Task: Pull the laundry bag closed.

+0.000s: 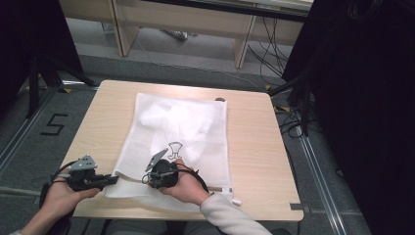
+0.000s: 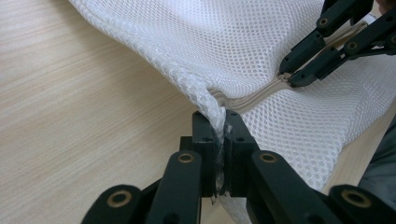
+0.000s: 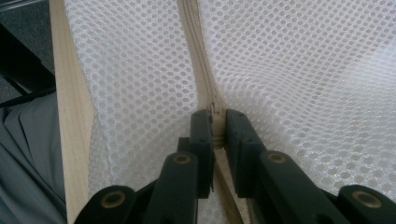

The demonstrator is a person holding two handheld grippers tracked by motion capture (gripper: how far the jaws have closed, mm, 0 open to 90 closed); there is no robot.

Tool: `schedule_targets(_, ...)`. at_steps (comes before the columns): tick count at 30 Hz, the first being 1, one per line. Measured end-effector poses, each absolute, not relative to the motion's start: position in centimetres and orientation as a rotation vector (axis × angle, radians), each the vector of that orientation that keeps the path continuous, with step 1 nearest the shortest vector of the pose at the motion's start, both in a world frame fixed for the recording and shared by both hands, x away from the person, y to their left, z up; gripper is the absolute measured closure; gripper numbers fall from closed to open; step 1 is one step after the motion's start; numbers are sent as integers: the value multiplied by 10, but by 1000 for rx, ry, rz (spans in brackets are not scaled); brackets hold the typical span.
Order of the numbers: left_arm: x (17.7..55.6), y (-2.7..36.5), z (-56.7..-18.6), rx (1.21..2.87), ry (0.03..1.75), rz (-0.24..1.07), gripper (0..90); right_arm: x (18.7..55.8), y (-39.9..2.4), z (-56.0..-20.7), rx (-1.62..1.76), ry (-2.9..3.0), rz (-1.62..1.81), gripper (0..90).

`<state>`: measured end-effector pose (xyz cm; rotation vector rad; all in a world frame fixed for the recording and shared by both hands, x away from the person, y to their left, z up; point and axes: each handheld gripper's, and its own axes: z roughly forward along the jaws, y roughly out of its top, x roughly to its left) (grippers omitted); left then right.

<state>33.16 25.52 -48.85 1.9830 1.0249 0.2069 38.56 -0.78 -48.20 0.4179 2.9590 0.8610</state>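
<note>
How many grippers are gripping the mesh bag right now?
2. The left gripper is shut on the mesh bag at its near left corner; the right gripper is closed on the bag's zipper along the near edge.

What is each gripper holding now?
Left gripper: shut on mesh bag corner.
Right gripper: shut on the bag's zipper.

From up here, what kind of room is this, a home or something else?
Probably a lab or recording workspace, not a home: a small wooden table alone on grey carpet, black curtains at the sides, loose cables on the floor, and a taped number 5 beside it.
</note>
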Motion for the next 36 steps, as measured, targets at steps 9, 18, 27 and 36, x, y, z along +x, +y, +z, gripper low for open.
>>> schedule_targets(9,332,256,-489,1985,1025,207,848,386,-11,-483,427,2962,866,823)
schedule_targets(18,331,256,-488,1992,1033,222,847,387,-17,-483,450,2961,854,824)
schedule_targets(27,332,256,-489,1987,1029,218,848,387,-20,-483,449,2961,853,824)
schedule_targets(36,332,256,-489,1985,1028,215,848,387,-23,-483,461,2961,851,824)
